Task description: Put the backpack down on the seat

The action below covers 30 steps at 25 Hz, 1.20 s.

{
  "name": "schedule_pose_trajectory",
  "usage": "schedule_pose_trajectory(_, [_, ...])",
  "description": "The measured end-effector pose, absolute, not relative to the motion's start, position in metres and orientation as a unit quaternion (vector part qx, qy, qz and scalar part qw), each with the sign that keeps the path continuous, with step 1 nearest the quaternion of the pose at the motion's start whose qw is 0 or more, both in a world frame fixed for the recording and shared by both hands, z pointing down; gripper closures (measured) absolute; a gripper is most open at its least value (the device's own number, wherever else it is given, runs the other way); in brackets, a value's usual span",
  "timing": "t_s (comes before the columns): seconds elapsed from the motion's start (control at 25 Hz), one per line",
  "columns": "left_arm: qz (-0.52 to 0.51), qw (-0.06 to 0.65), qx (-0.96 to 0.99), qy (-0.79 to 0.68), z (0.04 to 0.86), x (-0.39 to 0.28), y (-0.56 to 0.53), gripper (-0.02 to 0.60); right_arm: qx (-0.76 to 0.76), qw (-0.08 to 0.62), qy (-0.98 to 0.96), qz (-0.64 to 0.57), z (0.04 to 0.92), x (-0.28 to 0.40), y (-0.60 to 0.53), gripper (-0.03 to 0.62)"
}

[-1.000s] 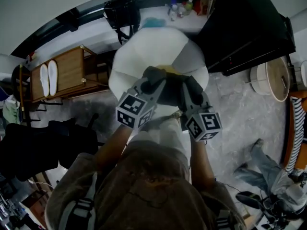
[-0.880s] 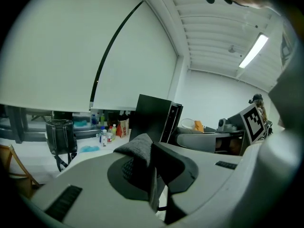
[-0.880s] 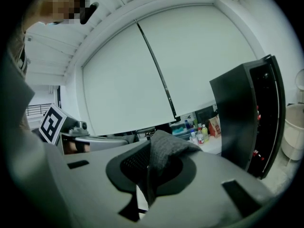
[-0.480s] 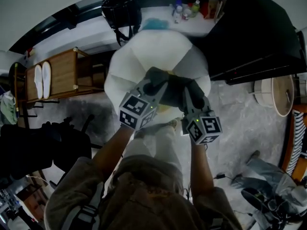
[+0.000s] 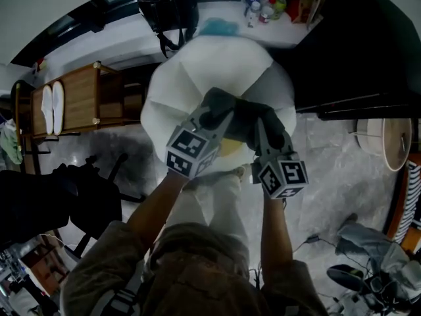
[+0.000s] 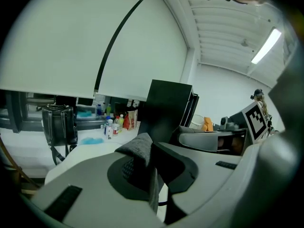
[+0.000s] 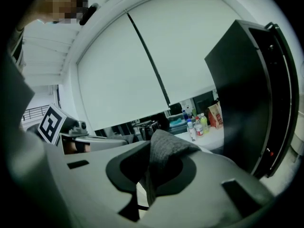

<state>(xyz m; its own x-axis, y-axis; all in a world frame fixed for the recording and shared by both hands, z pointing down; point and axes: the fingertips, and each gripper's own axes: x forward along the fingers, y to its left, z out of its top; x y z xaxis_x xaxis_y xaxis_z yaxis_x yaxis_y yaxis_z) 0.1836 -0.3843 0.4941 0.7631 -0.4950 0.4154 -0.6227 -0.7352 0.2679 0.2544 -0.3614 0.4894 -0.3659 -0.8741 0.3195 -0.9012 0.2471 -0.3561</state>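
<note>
Since a second ago, both grippers and the bag they carry have come lower, and the white seat beneath them now fills a little more of the head view.

Seen from above, a person stands with both arms stretched forward. The left gripper and right gripper sit side by side, their marker cubes nearest the body. Between them hangs a dark grey backpack with a patch of yellow showing below it. It lies over the near part of the rounded white seat; whether it rests on the seat cannot be told.

In each gripper view the jaws are nearly together, pinching a raised fold of grey backpack fabric.

Beyond the seat a white worktop runs along the window, carrying a black handbag and a cluster of bottles. A wooden rack stands to the left and a black cabinet to the right.
</note>
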Motion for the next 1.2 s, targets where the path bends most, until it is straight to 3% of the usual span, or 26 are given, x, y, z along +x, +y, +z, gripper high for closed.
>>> schedule_pose_trajectory(1.2, [0.164,0.203,0.907,-0.331,0.568,0.187,-0.407,0.551,0.579,0.023,-0.781,0.235,0.558,0.251,-0.385,0.563])
